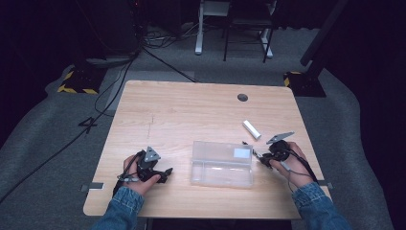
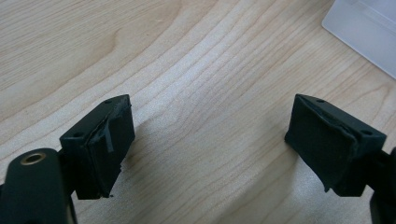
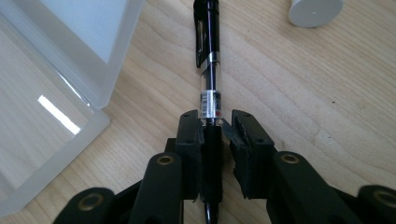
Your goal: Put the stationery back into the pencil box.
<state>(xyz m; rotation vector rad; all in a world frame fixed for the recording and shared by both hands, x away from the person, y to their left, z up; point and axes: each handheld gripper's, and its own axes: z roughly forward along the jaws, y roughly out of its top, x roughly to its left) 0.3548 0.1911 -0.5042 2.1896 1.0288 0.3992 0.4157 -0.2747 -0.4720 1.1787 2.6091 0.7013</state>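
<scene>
Right gripper, lower centre of its view, has its jaws closed round a black pen lying on the table, just right of the clear case. Left gripper gapes, holding nothing.

left hand-held gripper jaws apart, right hand-held gripper clamped

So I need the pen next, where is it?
In the right gripper view, the pen lies on the table between the right gripper jaws, right of the clear plastic case.
</scene>
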